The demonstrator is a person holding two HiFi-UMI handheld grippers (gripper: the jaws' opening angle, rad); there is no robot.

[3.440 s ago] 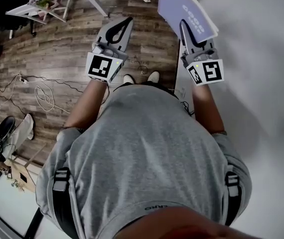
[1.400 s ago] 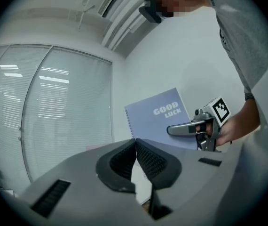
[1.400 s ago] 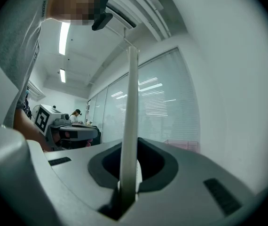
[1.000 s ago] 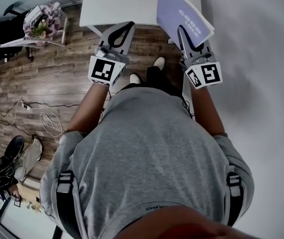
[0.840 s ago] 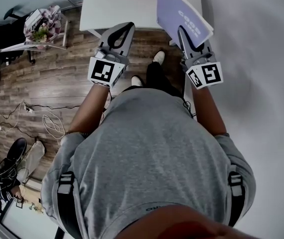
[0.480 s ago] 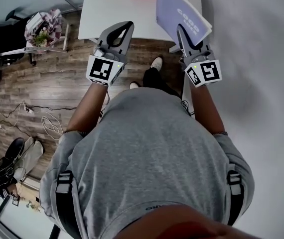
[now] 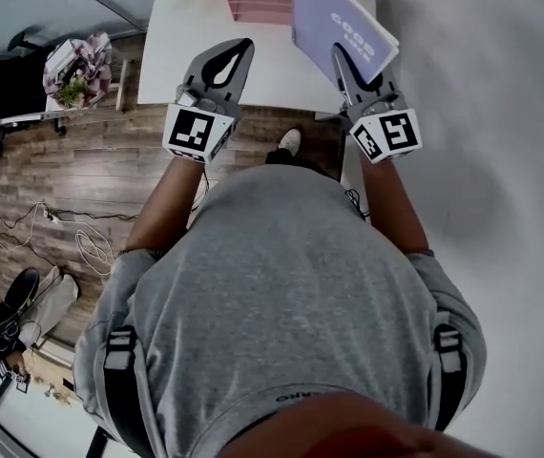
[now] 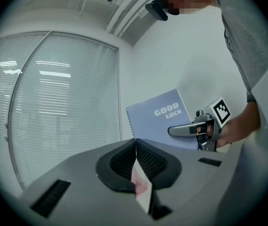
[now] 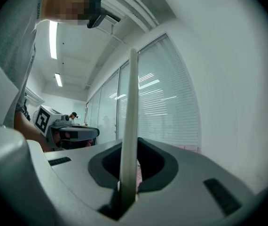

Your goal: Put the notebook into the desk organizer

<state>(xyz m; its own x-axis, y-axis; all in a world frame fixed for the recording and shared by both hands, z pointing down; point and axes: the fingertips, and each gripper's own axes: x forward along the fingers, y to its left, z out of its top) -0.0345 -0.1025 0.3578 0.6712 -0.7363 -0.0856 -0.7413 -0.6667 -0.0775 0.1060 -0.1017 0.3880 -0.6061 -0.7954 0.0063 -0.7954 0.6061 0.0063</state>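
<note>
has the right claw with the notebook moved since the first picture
Yes. The right claw, shut on the notebook, moved forward: earlier short of the white desk, its tip now reaches over the near edge.

A grey T-shirt (image 7: 282, 284) is worn under black shoulder straps (image 7: 117, 389).

The notebook (image 7: 341, 19) is showing a matt paper cover; the right gripper (image 7: 340, 55) is looking like smooth grey plastic; the floor (image 7: 110, 165) is showing wood grain.

Office, white desk (image 7: 272, 65), blinded glass walls (image 8: 63, 117), ceiling strip lights (image 9: 53, 39), wood-plank floor (image 7: 91, 179)
</note>
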